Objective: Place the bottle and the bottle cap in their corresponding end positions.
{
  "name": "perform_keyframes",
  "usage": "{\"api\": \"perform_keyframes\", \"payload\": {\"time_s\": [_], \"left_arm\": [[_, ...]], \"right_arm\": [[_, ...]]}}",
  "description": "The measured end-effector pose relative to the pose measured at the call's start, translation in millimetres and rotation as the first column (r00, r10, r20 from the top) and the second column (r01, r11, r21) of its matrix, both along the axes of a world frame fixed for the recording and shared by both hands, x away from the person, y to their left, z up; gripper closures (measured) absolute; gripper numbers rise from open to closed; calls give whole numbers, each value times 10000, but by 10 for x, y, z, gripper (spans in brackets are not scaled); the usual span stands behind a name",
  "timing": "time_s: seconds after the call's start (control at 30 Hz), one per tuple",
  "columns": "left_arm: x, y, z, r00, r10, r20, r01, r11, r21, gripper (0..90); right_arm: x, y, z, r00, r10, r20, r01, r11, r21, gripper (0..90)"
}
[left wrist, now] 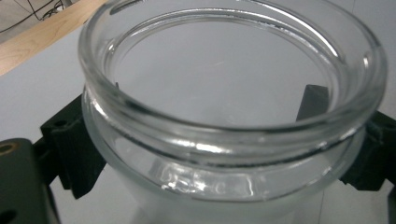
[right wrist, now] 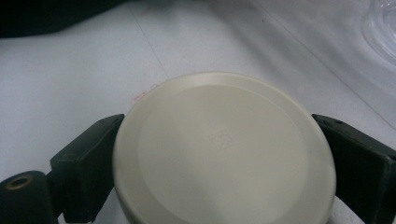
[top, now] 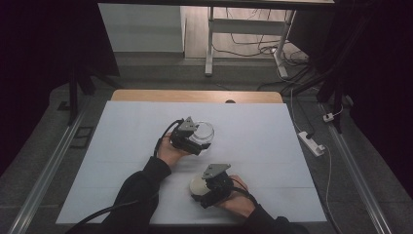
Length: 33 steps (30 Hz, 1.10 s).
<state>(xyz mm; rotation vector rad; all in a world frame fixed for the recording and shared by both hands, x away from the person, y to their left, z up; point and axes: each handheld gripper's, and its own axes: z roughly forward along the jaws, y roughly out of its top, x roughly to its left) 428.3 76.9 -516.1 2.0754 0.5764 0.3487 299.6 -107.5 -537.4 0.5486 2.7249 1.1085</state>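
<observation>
A clear glass jar [top: 203, 132] with an open mouth stands near the middle of the white table. My left gripper [top: 193, 137] is shut on the jar [left wrist: 224, 116], one black jaw at each side of its body below the thick rim. Nearer the front edge, my right gripper [top: 202, 187] is shut on a round cream lid [top: 197, 185]. In the right gripper view the lid [right wrist: 224, 154] lies flat between the two black jaws, its top face up, close to the table sheet.
A white sheet [top: 122, 146] covers the table, with a wooden edge [top: 195, 96] at the far side. Beyond it stand a desk frame [top: 210, 44] and loose cables on the floor. A power strip [top: 311, 143] lies off the table's right side.
</observation>
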Motion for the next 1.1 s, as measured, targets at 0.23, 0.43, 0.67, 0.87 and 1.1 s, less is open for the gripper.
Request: {"api": "perform_keyframes", "payload": {"time_s": [0.23, 0.43, 0.67, 0.87, 1.1], "left_arm": [[13, 26, -4, 9998, 13, -190, -13, 10000, -15, 70], [-2, 29, -11, 9995, 237, -231, -236, 9997, 30, 63], [-24, 40, 6, 9984, 292, -480, -279, 9992, 285, 33], [-54, 74, 2, 9970, 382, -671, -334, 9969, 715, 7], [-110, 114, -8, 9938, 371, -1050, -279, 9957, 880, 0]], "right_arm": [[-7, 16, -11, 10000, -48, 33, 49, 9998, -206, 66], [2, 2, 21, 9998, -119, -166, 120, 9999, 60, 43], [-8, -8, 64, 9999, -81, -81, 83, 9998, 202, 26], [-11, -29, 111, 9999, -134, -44, 136, 9990, 434, 19], [-8, -60, 158, 9998, -174, -110, 181, 9976, 669, 16]]}}
